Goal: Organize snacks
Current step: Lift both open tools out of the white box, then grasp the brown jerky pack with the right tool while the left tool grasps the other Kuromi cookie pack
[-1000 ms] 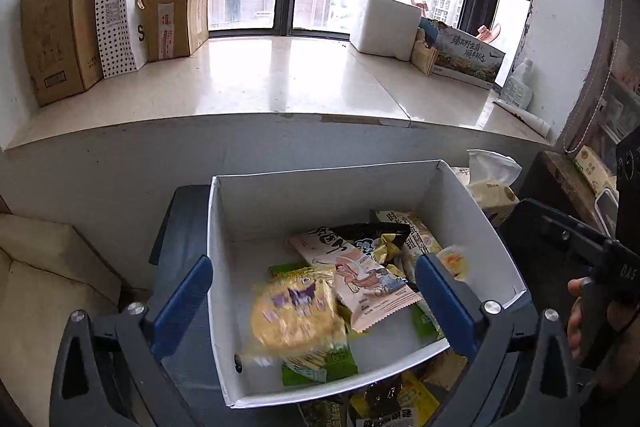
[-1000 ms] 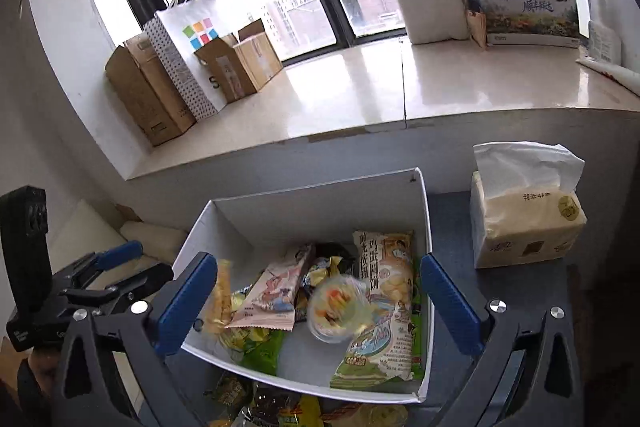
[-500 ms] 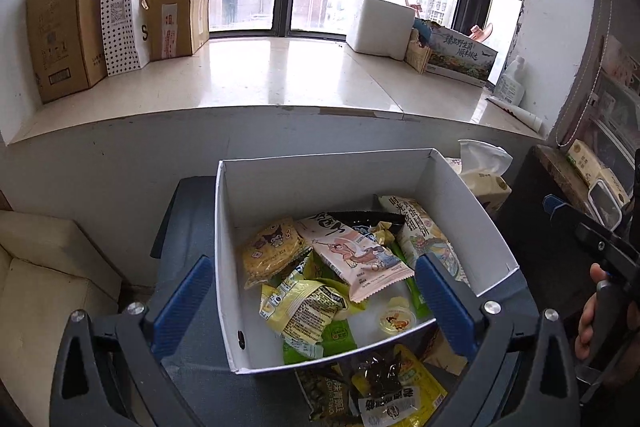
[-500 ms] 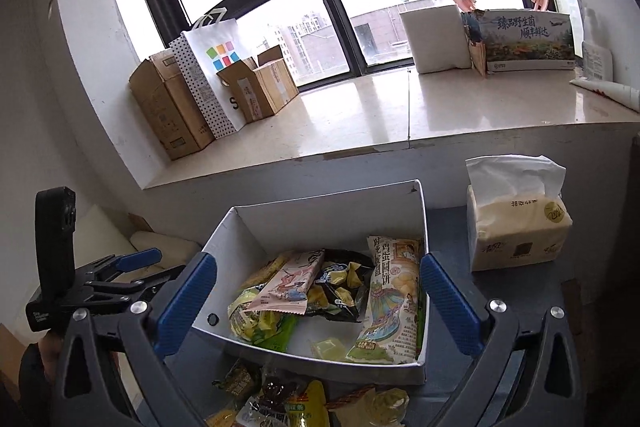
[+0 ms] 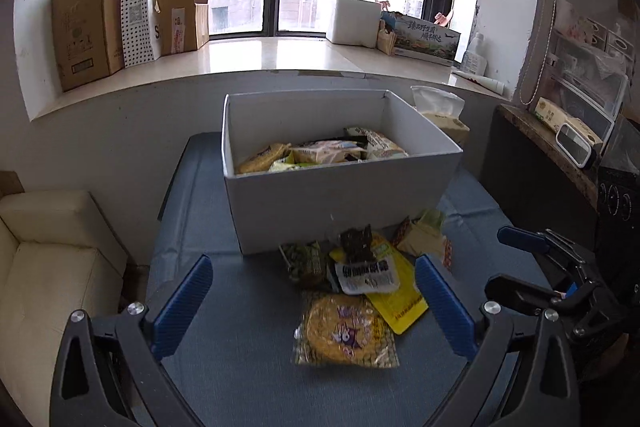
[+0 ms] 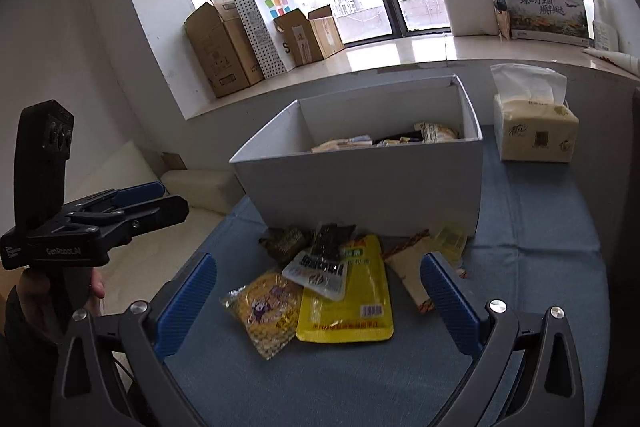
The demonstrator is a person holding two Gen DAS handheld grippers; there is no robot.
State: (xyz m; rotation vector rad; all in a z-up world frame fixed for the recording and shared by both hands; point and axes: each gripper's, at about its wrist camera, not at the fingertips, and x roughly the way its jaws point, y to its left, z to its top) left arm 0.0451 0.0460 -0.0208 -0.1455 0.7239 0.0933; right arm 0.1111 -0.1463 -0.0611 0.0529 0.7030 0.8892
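A white box (image 5: 340,203) (image 6: 368,187) stands on the blue table and holds several snack packets (image 5: 320,153). A pile of loose snacks lies in front of it: a round yellow cracker pack (image 5: 346,331) (image 6: 266,307), a yellow pouch (image 6: 346,295) (image 5: 400,303), a white-and-black packet (image 5: 366,273) (image 6: 318,271) and a dark green pack (image 5: 304,263). My left gripper (image 5: 316,299) is open and empty, low over the pile. My right gripper (image 6: 318,301) is open and empty, also just before the pile.
A tissue pack (image 6: 534,129) (image 5: 440,111) stands right of the box. A cream sofa (image 5: 52,259) lies left of the table. Cardboard boxes (image 5: 84,27) and a dotted bag (image 5: 140,3) sit on the window sill. A dark shelf with items (image 5: 568,131) is at the right.
Both grippers have pulled back from above the box and dropped low toward the table. The loose snack pile before the box is now in full view between the fingers.
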